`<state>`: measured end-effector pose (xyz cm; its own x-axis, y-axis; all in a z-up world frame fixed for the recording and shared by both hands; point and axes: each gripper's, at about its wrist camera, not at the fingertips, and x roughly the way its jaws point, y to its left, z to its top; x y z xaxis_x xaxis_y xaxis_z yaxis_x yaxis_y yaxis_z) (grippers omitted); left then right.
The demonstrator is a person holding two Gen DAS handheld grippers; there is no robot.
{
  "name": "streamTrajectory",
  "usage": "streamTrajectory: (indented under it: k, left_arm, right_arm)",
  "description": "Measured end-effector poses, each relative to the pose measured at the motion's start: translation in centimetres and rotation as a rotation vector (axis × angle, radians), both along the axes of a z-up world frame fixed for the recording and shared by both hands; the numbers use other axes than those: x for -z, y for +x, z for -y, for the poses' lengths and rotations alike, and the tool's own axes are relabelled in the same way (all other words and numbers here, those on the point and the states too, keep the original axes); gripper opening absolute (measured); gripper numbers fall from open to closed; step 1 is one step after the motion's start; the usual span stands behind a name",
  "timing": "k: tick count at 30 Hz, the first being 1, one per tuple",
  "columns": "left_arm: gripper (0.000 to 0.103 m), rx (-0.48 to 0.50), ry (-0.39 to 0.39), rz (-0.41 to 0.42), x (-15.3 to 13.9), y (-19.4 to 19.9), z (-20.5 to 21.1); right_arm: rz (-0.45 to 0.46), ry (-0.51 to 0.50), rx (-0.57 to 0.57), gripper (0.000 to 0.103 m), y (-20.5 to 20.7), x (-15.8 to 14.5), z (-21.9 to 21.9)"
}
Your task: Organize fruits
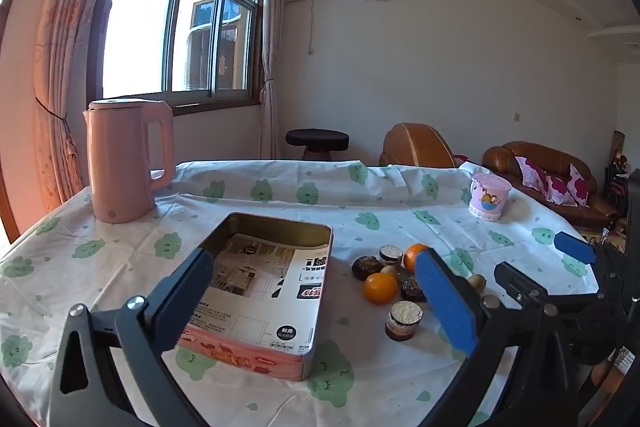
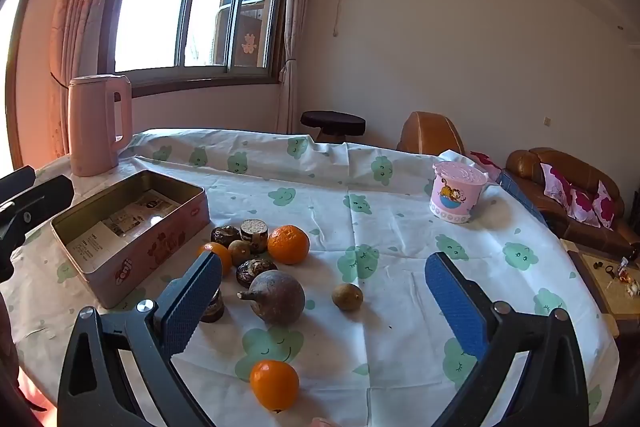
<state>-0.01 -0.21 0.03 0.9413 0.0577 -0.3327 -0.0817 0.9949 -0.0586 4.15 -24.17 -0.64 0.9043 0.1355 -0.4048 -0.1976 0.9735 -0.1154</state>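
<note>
1. Right wrist view: right gripper [image 2: 322,297] jaws spread wide, nothing between the pads, hovering above the counter [image 2: 400,187] and angled down toward the fruit.
2. Nearest orange [image 2: 274,384] sits low in this view, just below the gap between the jaws and slightly left of centre; loose on the cloth, nothing touching it.
3. Brown round fruit [image 2: 276,297] with a stub stem pointing left lies ahead of that orange, roughly on the gripper's line. A small brown fruit [image 2: 347,296] sits just to its right.
4. Further ahead and to the left: cluster with big orange [image 2: 288,243], half-hidden orange [image 2: 218,255] behind the left pad, and dark round cakes [image 2: 254,235]. Cluster sits just beside the tin box [image 2: 120,267].
5. Tin box is open, only paper inside, no fruit yet. Long axis runs diagonally from near-left to far-right in this view; it lies left of the fruit.
6. Left wrist view: left gripper [image 1: 316,301] also spread, empty, framing the tin box [image 1: 316,307] directly ahead; fruit cluster [image 1: 380,287] lies to its right.
7. Judgement: right gripper is nearer the loose fruit, left is nearer the box. Likely next move is the right taking the nearest orange, then carrying it left to the box.
8. Risk: round fruit may roll when the pads close.
</note>
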Motion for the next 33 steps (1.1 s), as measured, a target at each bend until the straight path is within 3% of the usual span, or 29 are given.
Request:
streamTrajectory:
  k: [6,33]
  left_arm:
    - [0.103,-0.001,0.04,-0.011,0.9,0.2,1.9]
    - [0.103,0.011,0.014,-0.018,1.2,-0.3,0.0]
  right_arm:
    - [-0.004,-0.001,0.002,0.102,0.0,0.2,0.0]
    - [-0.021,0.004,-0.008,0.102,-0.3,0.8,-0.5]
